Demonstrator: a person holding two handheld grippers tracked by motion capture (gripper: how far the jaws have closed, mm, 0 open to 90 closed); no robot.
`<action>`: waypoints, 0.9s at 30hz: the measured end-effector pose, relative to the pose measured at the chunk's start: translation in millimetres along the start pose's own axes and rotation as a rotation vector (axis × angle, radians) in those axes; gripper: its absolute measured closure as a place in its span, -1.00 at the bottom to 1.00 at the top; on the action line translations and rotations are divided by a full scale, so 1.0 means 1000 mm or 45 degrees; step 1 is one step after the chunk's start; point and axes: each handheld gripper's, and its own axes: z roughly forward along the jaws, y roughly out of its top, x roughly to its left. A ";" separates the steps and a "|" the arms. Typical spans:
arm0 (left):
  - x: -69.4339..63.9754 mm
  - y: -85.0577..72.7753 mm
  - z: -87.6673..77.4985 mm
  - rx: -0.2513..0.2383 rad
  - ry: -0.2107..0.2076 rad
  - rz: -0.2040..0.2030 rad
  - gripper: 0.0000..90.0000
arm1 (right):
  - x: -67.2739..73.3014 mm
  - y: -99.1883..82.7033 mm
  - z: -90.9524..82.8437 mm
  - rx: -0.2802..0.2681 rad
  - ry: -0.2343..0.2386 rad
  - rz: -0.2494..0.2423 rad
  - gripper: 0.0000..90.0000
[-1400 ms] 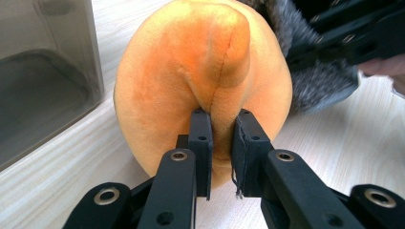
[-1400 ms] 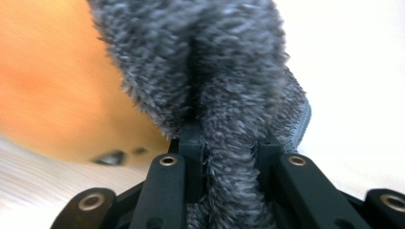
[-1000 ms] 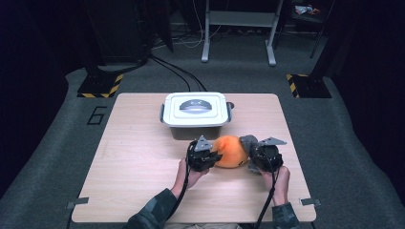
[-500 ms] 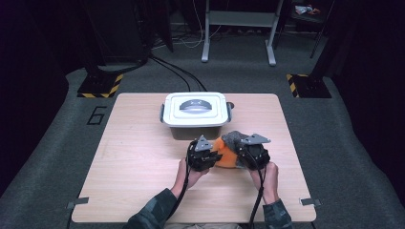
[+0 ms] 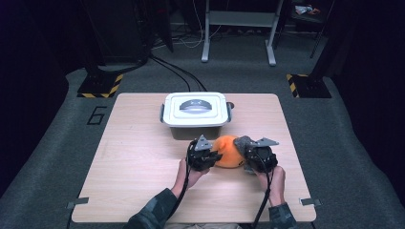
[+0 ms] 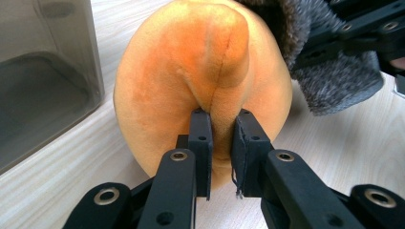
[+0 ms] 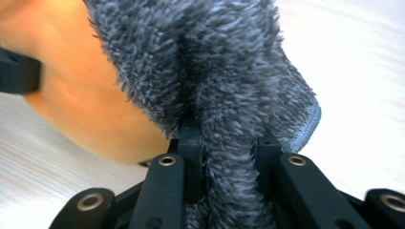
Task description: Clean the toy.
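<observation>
An orange plush toy lies on the wooden table between my two grippers. My left gripper is shut on a fold of the orange plush, pinching it between both pads. A grey fuzzy cloth drapes over the toy's right side. My right gripper is shut on a bunch of that grey cloth, which fills the gap between its jaws. The orange toy shows behind the cloth in the right gripper view.
A white lidded box with a grey handle stands just beyond the toy, its translucent wall close to my left gripper. Bare table spreads to the left and toward the front edge. Dark floor with stands lies beyond.
My right gripper shifted left toward the toy with the grey cloth, then drifted slightly back right. The left gripper stayed put on the orange plush.
</observation>
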 end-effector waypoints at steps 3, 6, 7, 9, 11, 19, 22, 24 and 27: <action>0.000 0.000 0.000 -0.002 0.000 0.001 0.77 | -0.005 -0.005 0.005 0.028 0.002 0.020 0.60; 0.000 0.000 0.000 -0.001 0.000 0.000 0.77 | -0.013 -0.012 0.014 0.077 -0.001 0.041 0.60; 0.000 0.000 0.000 -0.001 0.000 0.000 0.77 | -0.013 -0.012 0.014 0.077 -0.001 0.041 0.60; 0.000 0.000 0.000 0.000 0.000 0.003 0.77 | -0.016 -0.020 0.022 0.117 0.005 0.061 0.60; 0.000 0.000 0.001 -0.004 -0.004 -0.002 0.77 | -0.017 -0.026 0.028 0.136 0.008 0.067 0.61; 0.000 0.001 0.000 -0.010 0.000 0.002 0.77 | -0.022 -0.025 0.028 0.161 -0.002 0.053 0.60; 0.001 0.001 -0.001 -0.004 -0.003 0.003 0.77 | -0.023 -0.017 0.008 0.106 -0.033 0.058 0.60; 0.000 0.001 -0.001 -0.006 0.003 0.008 0.76 | -0.021 -0.010 -0.005 0.039 -0.050 0.053 0.60; 0.000 0.002 0.000 -0.008 0.002 0.007 0.76 | -0.017 0.000 -0.017 -0.036 -0.058 0.021 0.60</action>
